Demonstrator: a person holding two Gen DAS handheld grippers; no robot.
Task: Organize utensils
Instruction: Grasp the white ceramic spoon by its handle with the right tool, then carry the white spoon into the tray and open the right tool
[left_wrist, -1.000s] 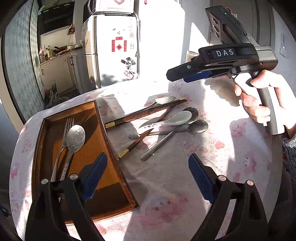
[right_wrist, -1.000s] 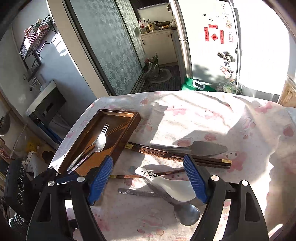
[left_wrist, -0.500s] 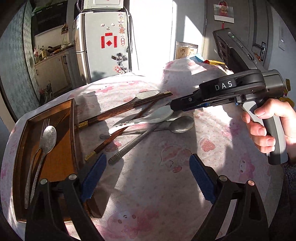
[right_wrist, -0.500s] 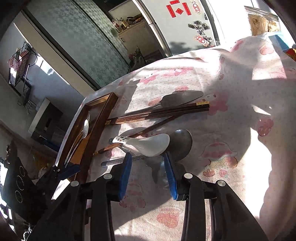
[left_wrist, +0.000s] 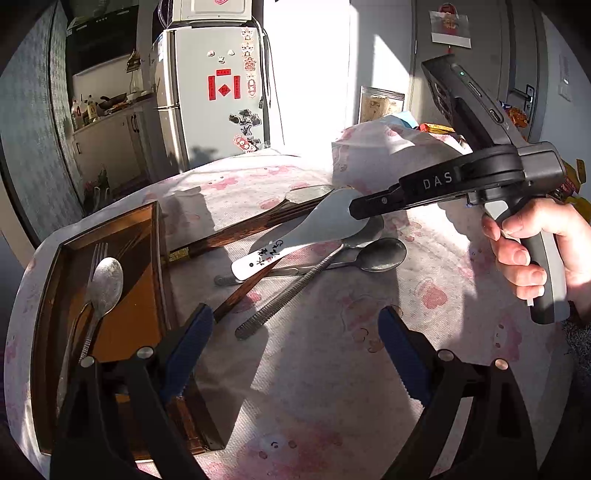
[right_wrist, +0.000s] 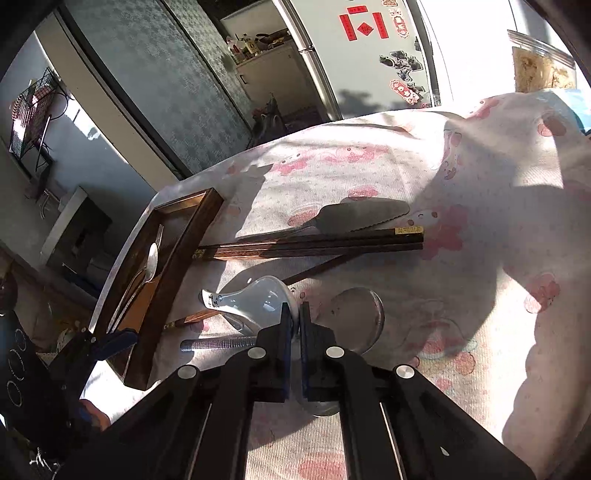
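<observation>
The worktop (left_wrist: 332, 369), under a pink-patterned cloth, carries a wooden tray (left_wrist: 159, 258) on its left side. The tray already holds a fork (left_wrist: 96, 254) and a metal spoon (left_wrist: 105, 284), so it looks to be where the utensils are meant to go. Loose pieces lie just beside it in a crossed heap: dark chopsticks (right_wrist: 314, 245), a cake server (right_wrist: 358, 218), and a ridged-handled spoon (left_wrist: 380, 254).

The right hand-held gripper (right_wrist: 294, 317) is pressed together on the rim of a white ceramic spoon (left_wrist: 314, 229), pinching the bowl end so the handle points toward the tray, probably for an easy carry over. The left hand-held gripper (left_wrist: 295, 354) hangs spread wide above the cloth, holding nothing.

The right tool's body reads "DAS". The ceramic spoon's handle bears black handwritten characters, too small to read.
</observation>
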